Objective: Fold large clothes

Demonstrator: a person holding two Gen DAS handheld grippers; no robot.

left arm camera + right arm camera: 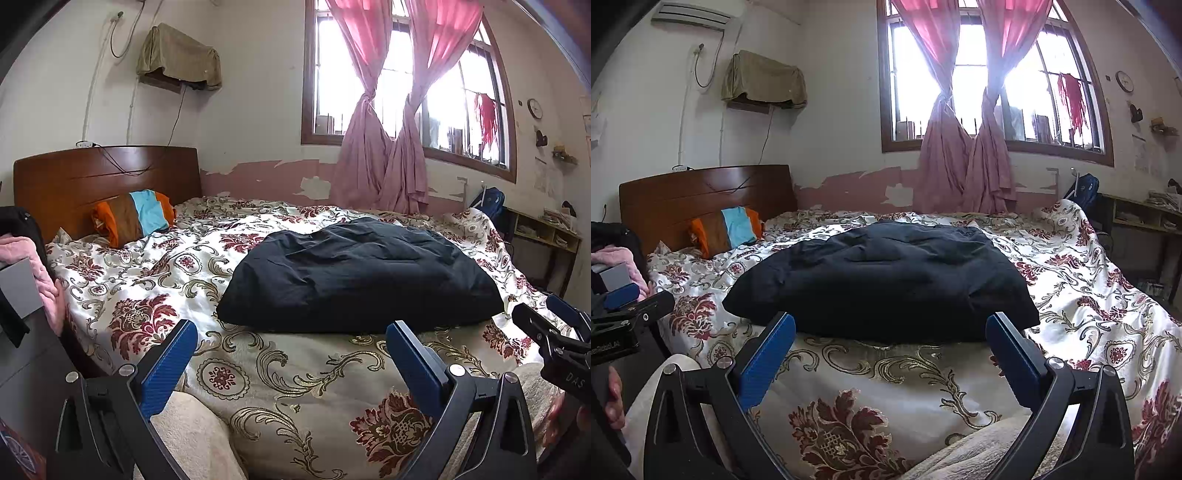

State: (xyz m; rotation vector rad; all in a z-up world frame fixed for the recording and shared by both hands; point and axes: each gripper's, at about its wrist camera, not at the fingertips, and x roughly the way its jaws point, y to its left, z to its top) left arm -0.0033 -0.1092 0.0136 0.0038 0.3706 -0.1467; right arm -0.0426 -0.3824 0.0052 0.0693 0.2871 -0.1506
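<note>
Judged from the frames, either at the very start or at the end of a fold: nothing gripped, both tools held back at the near edge of the bed (303, 398). Cannot tell for sure which one. Left gripper (291, 354) with jaws spread wide, nothing between them but the floral cover. Right gripper (890, 347) the same, jaws wide apart and empty, aimed at the near edge of the garment (886, 280).

Garment lying in the middle of the bed, on the cover, well apart from the striped pillow (135, 216) at the headboard (103, 173). Dark, almost black, thin-looking fabric with many small wrinkles. Rough rectangle shape, slightly puffed in the centre, near edge fairly straight. No sleeves or collar to make out; possibly folded once or more already, but not clear.

Next move probably: reach forward, lower to the two near corners, one per gripper, close on the cloth without catching the cover under it. Needs both pinches at a similar level, so the fold goes straight. Soft fabric likely to sag and slip, so a firm bite on the edge seems wise.
</note>
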